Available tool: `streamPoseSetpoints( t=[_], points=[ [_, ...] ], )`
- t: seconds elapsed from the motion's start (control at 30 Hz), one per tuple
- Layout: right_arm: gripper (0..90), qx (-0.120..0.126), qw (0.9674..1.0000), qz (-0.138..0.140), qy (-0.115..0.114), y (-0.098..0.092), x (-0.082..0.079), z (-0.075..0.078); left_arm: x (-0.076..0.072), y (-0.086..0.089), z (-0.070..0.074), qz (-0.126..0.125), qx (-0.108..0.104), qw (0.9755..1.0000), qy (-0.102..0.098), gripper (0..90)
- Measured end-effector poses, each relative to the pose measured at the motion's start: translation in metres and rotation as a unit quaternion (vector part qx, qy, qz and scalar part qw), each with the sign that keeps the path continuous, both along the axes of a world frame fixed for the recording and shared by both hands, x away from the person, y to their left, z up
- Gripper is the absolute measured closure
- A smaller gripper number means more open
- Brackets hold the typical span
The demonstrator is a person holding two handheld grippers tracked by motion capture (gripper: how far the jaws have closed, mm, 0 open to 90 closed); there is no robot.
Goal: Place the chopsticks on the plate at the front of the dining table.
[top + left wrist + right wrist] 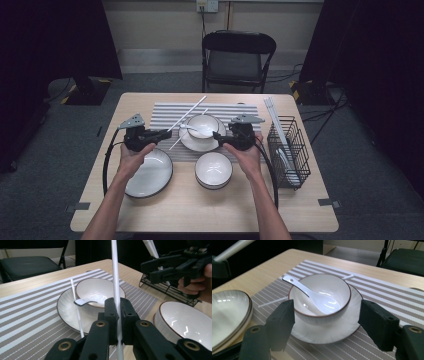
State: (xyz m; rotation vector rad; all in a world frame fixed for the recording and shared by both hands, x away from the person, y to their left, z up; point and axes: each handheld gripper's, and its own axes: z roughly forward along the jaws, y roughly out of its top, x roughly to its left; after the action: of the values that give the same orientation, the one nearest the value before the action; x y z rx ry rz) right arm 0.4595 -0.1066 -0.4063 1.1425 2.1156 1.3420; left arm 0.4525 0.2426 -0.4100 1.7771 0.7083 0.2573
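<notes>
White and thin, the chopstick (115, 282) sits pinched between the closed jaws of your left gripper (161, 134), left of centre in the high view, its free end slanting toward the upper middle over the striped placemat (165, 114). Its mate, the second chopstick (176, 141), lies on the mat against the saucer (337, 332). Your right gripper (218, 138) stands wide open and empty at centre-right, jaws either side of the bowl (342, 290) with the spoon (312, 293) in it. You look to be clearing the setting, I judge; next, carry the held stick to the wire rack (300, 150) at the right edge, or close the right jaws squarely on the bowl's rim.
</notes>
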Motion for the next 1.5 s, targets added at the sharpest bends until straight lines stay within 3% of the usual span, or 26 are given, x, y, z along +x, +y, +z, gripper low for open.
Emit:
streamPoseSetpoints(
  t=[0.27,0.63,0.7,0.9,1.1,1.17,1.27,1.33,1.5],
  points=[
    [28.9,-0.013,0.9996,-0.019,0.016,-0.013,-0.003,-0.016,0.003,0.003,-0.004,0.013,0.009,0.9999,0.004,86.1],
    [27.5,-0.025,0.9978,-0.047,0.039,-0.032,-0.002,-0.04,0.009,0.006,-0.007,0.023,0.006,0.9997,0.01,86.1],
    [27.3,-0.031,0.9974,-0.052,0.039,-0.034,-0.002,-0.043,0.01,0.005,-0.007,0.026,0.015,0.9995,0.011,86.1],
    [26.8,-0.037,0.9961,-0.063,0.05,-0.04,-0.003,-0.061,0.016,0.007,-0.011,0.03,0.011,0.9993,0.019,86.0],
    [26.4,-0.086,0.9922,-0.071,0.057,-0.038,-0.005,-0.074,0.021,0.004,-0.015,0.033,0.009,0.9992,0.023,86.1],
    [26.2,-0.09,0.9914,-0.071,0.063,-0.038,-0.004,-0.078,0.022,0.003,-0.015,0.034,0.012,0.9991,0.024,86.1],
    [25.7,-0.098,0.9904,-0.07,0.068,-0.037,-0.003,-0.081,0.024,0.005,-0.017,0.029,-0.003,0.999,0.034,86.1],
    [25.6,-0.105,0.9894,-0.072,0.07,-0.037,-0.002,-0.082,0.024,0.004,-0.018,0.037,0.012,0.9988,0.031,86.1],
    [24.4,-0.107,0.9884,-0.072,0.08,-0.035,-0.002,-0.089,0.027,0.004,-0.021,0.038,0.011,0.9986,0.035,86.0]
  ],
)
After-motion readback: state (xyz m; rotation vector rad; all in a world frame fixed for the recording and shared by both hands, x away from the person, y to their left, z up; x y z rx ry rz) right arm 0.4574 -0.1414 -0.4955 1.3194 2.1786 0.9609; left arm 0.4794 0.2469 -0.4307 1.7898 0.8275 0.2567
